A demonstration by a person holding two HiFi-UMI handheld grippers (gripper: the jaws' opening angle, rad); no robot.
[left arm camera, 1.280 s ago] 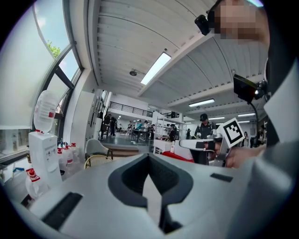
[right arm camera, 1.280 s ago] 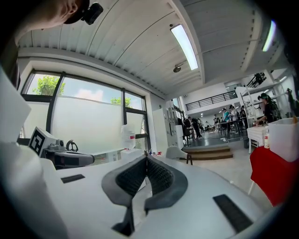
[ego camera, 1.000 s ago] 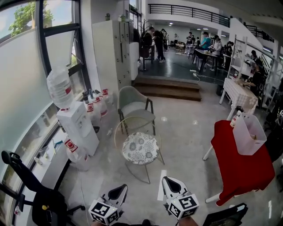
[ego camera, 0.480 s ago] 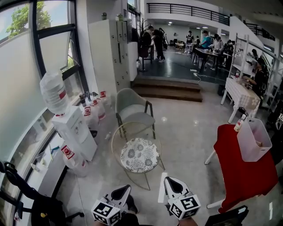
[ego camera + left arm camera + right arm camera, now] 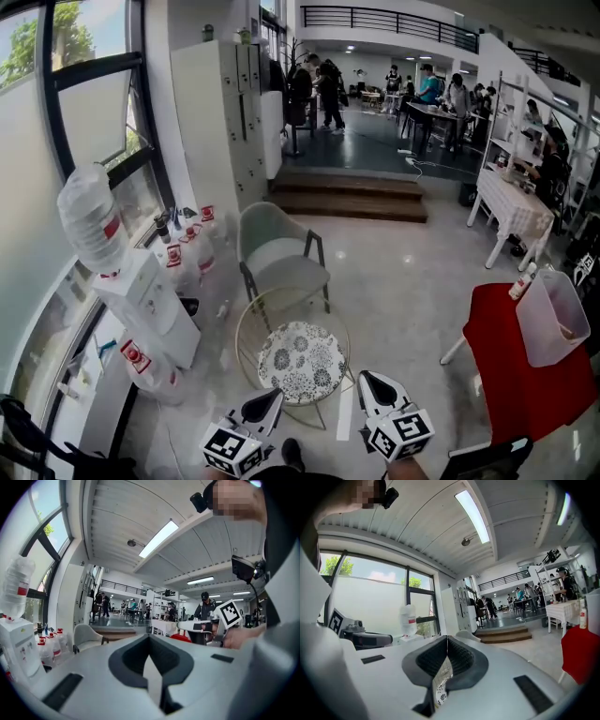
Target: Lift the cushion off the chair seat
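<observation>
A round white cushion (image 5: pixel 302 361) with a grey flower print lies on the seat of a thin gold wire chair (image 5: pixel 246 323), low in the middle of the head view. My left gripper (image 5: pixel 272 396) hangs just short of the cushion's near left edge, and its jaws meet at the tip (image 5: pixel 150 637). My right gripper (image 5: pixel 367 378) is beside the cushion's near right edge, shut and empty (image 5: pixel 447 638). A strip of the flower-print cushion (image 5: pixel 439 692) shows through the slit below its jaws. Neither gripper touches the cushion.
Behind the wire chair stands a grey-green armchair (image 5: pixel 281 258). A water dispenser (image 5: pixel 145 305) and several water bottles (image 5: pixel 192 246) line the window on the left. At right, a red-covered table (image 5: pixel 520 375) carries a white bin (image 5: pixel 553 323). Steps (image 5: pixel 352 197) and people are farther back.
The head view has closed in on the wire chair, so the cushion now lies just ahead of both grippers. Both grippers came forward together and stayed shut.
</observation>
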